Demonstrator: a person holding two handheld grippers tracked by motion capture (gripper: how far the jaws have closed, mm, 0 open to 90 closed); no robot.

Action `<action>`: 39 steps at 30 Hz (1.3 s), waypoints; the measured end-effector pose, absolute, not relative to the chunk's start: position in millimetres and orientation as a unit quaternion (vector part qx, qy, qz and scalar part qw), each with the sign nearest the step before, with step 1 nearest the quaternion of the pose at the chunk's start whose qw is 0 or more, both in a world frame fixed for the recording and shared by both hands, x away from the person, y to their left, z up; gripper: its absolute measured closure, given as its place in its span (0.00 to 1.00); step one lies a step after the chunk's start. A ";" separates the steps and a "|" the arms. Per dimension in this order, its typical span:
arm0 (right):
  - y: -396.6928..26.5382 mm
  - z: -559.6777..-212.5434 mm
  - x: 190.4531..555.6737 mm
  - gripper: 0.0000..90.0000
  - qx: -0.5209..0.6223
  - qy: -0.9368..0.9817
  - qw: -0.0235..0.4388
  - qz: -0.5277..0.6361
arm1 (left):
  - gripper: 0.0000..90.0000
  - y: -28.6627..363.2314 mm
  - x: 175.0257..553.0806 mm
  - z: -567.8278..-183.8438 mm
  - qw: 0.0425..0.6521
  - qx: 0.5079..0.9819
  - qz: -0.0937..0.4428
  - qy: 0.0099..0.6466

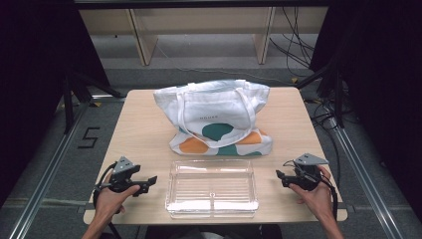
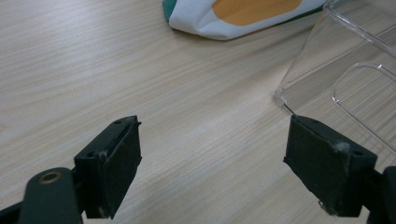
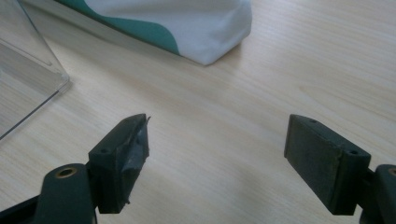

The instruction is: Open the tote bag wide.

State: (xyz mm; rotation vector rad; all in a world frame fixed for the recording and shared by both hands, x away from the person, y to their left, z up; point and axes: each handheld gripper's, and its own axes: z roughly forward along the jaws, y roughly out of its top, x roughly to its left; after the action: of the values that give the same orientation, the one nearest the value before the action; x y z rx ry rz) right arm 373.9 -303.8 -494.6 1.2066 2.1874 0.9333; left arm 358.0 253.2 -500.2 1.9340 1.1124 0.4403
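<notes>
A white tote bag (image 1: 215, 115) with green and orange blotches lies at the middle of the wooden table (image 1: 144, 127). In front of it sits a clear plastic box (image 1: 212, 188). My left gripper (image 1: 151, 182) rests low at the front left, jaws wide open over bare wood, pointing at the box's left side. The box corner (image 2: 327, 70) and a bag corner (image 2: 233, 18) show beyond its jaws. My right gripper (image 1: 279, 177) is at the front right, open, with nothing between its pads. Ahead of it are a bag corner (image 3: 205, 32) and the box edge (image 3: 32, 74).
A wooden shelf unit (image 1: 199, 30) stands behind the table, with cables (image 1: 298, 50) on the floor at the back right. Metal rails (image 1: 45, 164) run along both sides of the table. Bare wood lies to the left and right of the bag.
</notes>
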 end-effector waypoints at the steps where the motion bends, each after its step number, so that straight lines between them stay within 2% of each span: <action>1: -304.4 -493.8 372.9 0.25 0.438 0.794 0.247 0.341 | 0.20 253.3 358.0 -500.2 0.421 0.771 0.175 0.444; 4: -302.8 -492.5 371.0 0.25 0.459 0.788 0.232 0.340 | 0.20 253.2 357.8 -499.9 0.417 0.772 0.175 0.445; 9: -304.6 -494.4 373.1 0.25 0.443 0.790 0.248 0.343 | 0.20 255.8 358.2 -498.2 0.401 0.789 0.174 0.432; 12: -306.2 -493.0 374.4 0.26 0.437 0.793 0.248 0.345 | 0.20 252.8 357.9 -500.0 0.418 0.772 0.173 0.447; 17: -304.1 -489.9 372.7 0.26 0.447 0.783 0.249 0.354 | 0.20 255.4 357.9 -498.3 0.406 0.783 0.175 0.438; 21: -304.2 -484.7 375.5 0.27 0.436 0.781 0.259 0.363 | 0.20 252.9 357.9 -499.4 0.421 0.767 0.176 0.452; 22: -303.8 -481.6 376.6 0.27 0.439 0.781 0.252 0.366 | 0.20 256.4 358.3 -497.7 0.409 0.781 0.177 0.438; 24: -303.2 -473.2 378.8 0.25 0.437 0.775 0.256 0.377 | 0.20 254.3 358.6 -498.4 0.423 0.766 0.175 0.452; 29: -293.7 -447.2 384.2 0.25 0.416 0.772 0.261 0.404 | 0.20 255.2 359.2 -498.3 0.423 0.763 0.175 0.456; 32: -285.4 -429.2 390.0 0.27 0.396 0.771 0.273 0.418 | 0.20 255.5 359.6 -497.5 0.423 0.765 0.178 0.451; 34: -278.7 -416.4 392.6 0.33 0.390 0.772 0.270 0.423 | 0.20 255.2 359.3 -497.9 0.423 0.762 0.173 0.458; 39: -261.9 -387.0 404.5 0.36 0.360 0.772 0.282 0.442 | 0.20 255.2 359.1 -497.9 0.423 0.764 0.175 0.455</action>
State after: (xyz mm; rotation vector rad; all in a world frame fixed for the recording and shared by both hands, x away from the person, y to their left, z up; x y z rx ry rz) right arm 404.5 -261.9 -387.0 0.9645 2.0674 1.1834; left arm 359.1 255.2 -497.9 1.9128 1.1397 0.4375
